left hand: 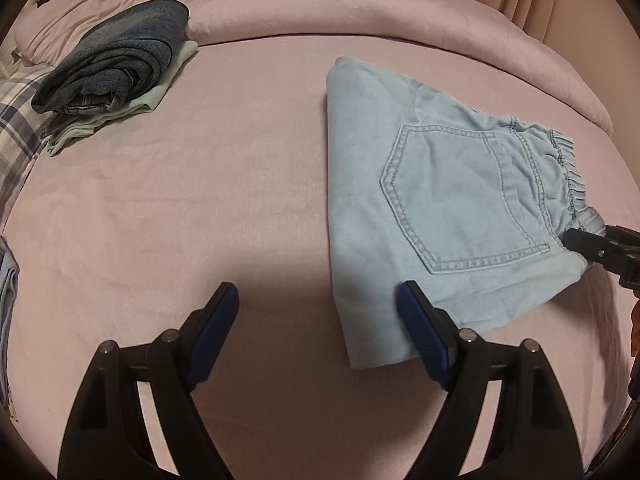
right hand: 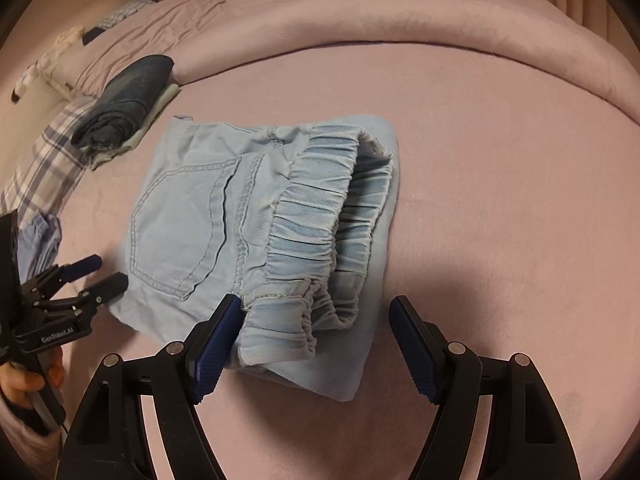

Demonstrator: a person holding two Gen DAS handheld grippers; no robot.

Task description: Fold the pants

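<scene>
Loosely folded pants (right hand: 248,216) rest on bed (right hand: 480,160).

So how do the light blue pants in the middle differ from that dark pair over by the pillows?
The light blue pants are pale denim, while the dark pair is deep blue-grey. The light blue pants lie alone on the pink sheet, between the open fingers of both grippers; the dark pair sits atop a pale green garment, far from either gripper. Both are folded.

Two claws (left hand: 316,312) (right hand: 316,332) – three garments (one pale-blue pants (left hand: 420,184)).
</scene>
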